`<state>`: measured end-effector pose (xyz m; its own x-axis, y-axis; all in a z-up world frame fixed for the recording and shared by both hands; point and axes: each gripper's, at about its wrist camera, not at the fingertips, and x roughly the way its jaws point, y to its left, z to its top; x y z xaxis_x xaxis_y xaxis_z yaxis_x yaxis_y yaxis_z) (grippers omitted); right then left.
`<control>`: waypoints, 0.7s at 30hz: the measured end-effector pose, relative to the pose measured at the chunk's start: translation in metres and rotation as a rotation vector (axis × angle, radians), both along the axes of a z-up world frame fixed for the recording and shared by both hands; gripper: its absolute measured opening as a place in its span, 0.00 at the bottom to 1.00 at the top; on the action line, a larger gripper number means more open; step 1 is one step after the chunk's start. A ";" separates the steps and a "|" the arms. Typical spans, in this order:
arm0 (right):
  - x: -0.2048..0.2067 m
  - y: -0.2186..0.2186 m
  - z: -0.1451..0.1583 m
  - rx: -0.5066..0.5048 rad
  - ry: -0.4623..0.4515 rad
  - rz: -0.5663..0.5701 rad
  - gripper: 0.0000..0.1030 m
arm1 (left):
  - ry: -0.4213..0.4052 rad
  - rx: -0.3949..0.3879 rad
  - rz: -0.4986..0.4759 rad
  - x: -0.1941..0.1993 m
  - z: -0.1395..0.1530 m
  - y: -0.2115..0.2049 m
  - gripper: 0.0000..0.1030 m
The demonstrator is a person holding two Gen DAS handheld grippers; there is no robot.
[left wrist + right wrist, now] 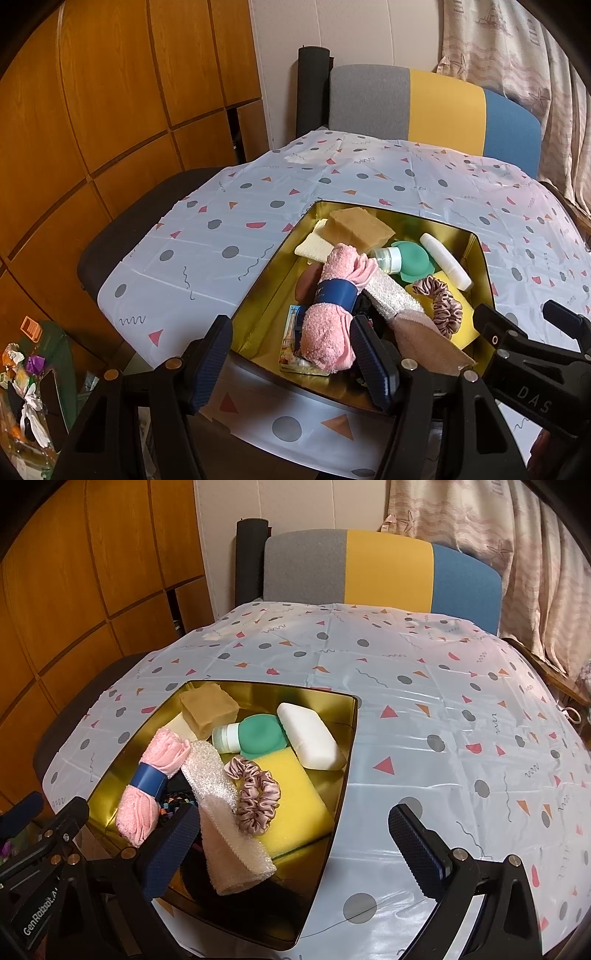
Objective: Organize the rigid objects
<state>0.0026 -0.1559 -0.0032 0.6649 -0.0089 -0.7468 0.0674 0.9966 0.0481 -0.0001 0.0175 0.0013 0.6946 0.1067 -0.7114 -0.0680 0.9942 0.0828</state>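
On the patterned tablecloth (443, 709) stands a gold tin box (343, 775), and it is full of mixed things. At its far side you see a brown block (208, 707) on a cream pad (314, 243), a green bottle (255, 736) lying on its side, and a white bottle (310, 740) just beside it. A yellow sponge (291, 812) lies near the right wall, with a pink scrunchie (256, 795) on top. A rolled pink towel (332, 302) with a blue band leans across the left part, touching a pale washcloth (225, 819). Your left gripper (291, 365) is apart, its fingers on both sides of the towel's near end without clamping it. Your right gripper (293, 849) is apart too, over the box's near right corner.
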 end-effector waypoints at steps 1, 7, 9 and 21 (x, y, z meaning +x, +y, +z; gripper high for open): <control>0.000 0.000 0.000 0.001 0.001 -0.002 1.00 | 0.000 0.002 0.000 0.000 0.000 0.000 0.65; 0.000 -0.001 -0.001 0.001 0.000 0.000 1.00 | 0.003 0.004 -0.002 0.001 -0.002 -0.001 0.65; 0.000 -0.001 0.000 0.001 0.001 -0.002 1.00 | 0.004 0.004 -0.004 0.001 -0.002 -0.001 0.65; 0.000 -0.004 0.000 0.004 -0.001 -0.008 1.00 | 0.008 0.007 -0.002 0.001 -0.002 -0.004 0.65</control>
